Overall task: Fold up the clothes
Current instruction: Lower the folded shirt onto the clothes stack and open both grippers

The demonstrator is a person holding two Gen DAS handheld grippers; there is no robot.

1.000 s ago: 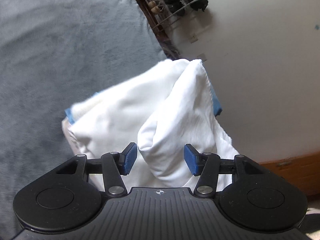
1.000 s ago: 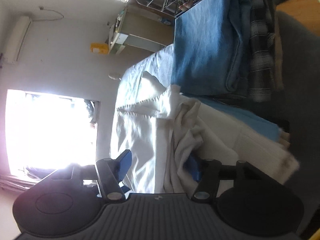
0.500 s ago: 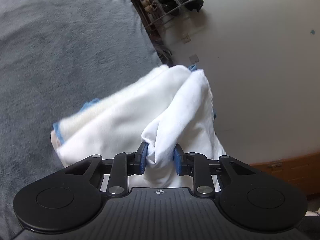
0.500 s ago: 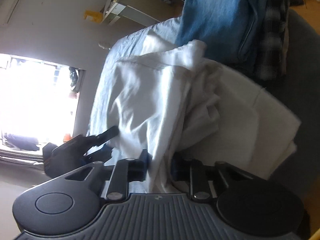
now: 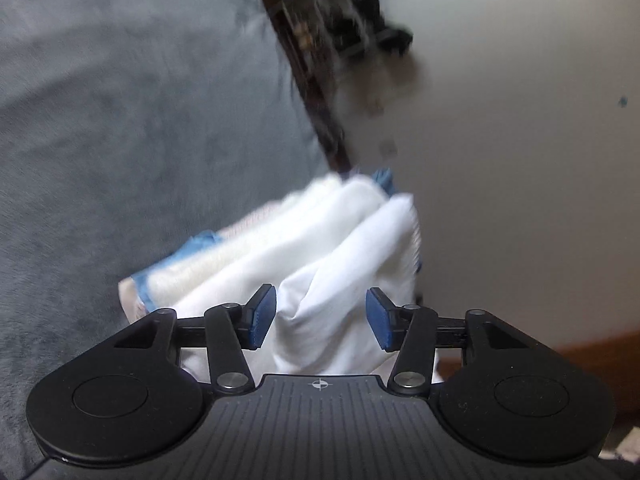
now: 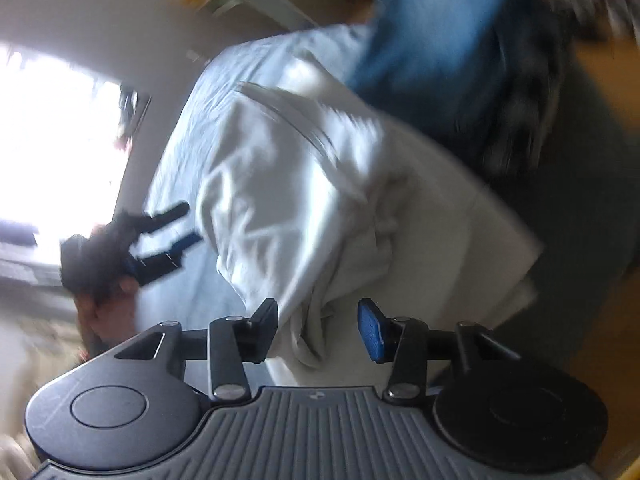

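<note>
A white garment (image 5: pixel 320 248) lies bunched on a low stack of folded clothes (image 5: pixel 188 276) with cream and blue layers. My left gripper (image 5: pixel 320 316) has its jaws opening, and a raised fold of the white cloth stands loose between the blue pads (image 5: pixel 260 316). In the right wrist view the same white garment (image 6: pixel 288 200) spreads wide. My right gripper (image 6: pixel 318 330) also has its jaws opening around a hanging fold that the pads do not press. The left gripper (image 6: pixel 160 240), held by a hand (image 6: pixel 100 312), shows at the garment's far edge.
A grey plush cover (image 5: pixel 120 100) fills the left side, with a pale wall (image 5: pixel 520 160) on the right. Folded blue jeans (image 6: pixel 436 48) and a dark plaid garment (image 6: pixel 532 92) lie beyond the white one. A bright window (image 6: pixel 48 140) glares at the left.
Both grippers pinched folds of the white garment half a second ago and have since spread their pads apart. Both views have pulled back and blurred with motion.
</note>
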